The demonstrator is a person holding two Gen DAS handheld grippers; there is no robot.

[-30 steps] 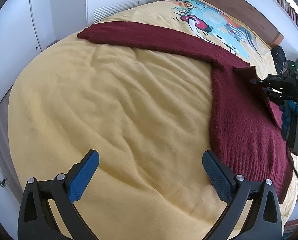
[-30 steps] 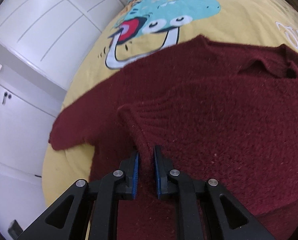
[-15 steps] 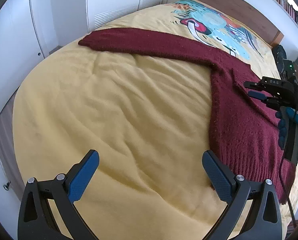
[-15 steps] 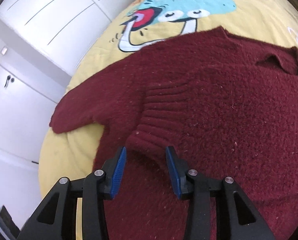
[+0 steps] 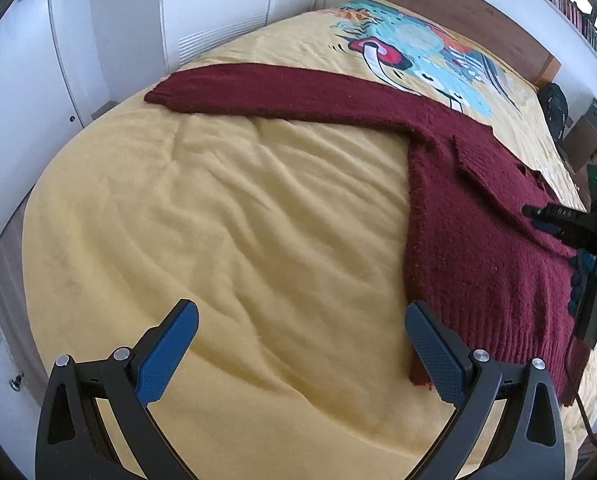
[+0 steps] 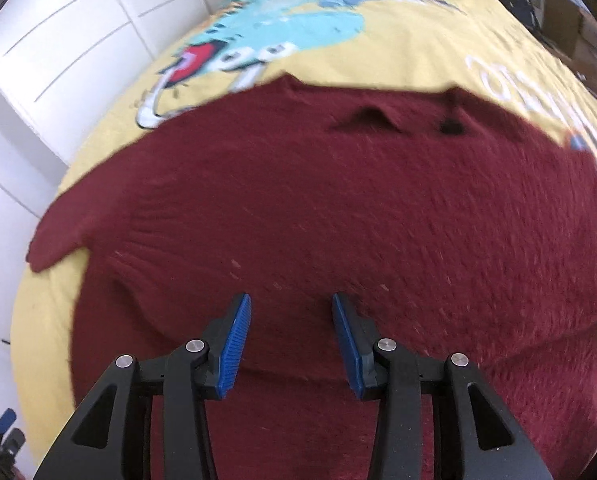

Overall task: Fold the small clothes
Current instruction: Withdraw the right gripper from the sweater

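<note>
Maroon fuzzy knit sweater [image 5: 478, 232] flat on yellow printed bedspread [image 5: 218, 220] | one sleeve folded onto body, other outstretched, rest unfolded | right gripper [image 6: 291, 342] fingers half-open, empty, over sweater body | left gripper [image 5: 298, 352] fingers wide, empty, hem beside right finger

Left gripper [image 5: 300, 342] hangs with its blue-padded fingers [image 5: 166, 354] spread wide, nothing between them. Right gripper [image 6: 291, 342] has its fingers [image 6: 234, 346] parted too, a narrower gap, gripping nothing; a teal-gloved hand [image 5: 596, 300] holds it, arm reaching in from the right.
</note>
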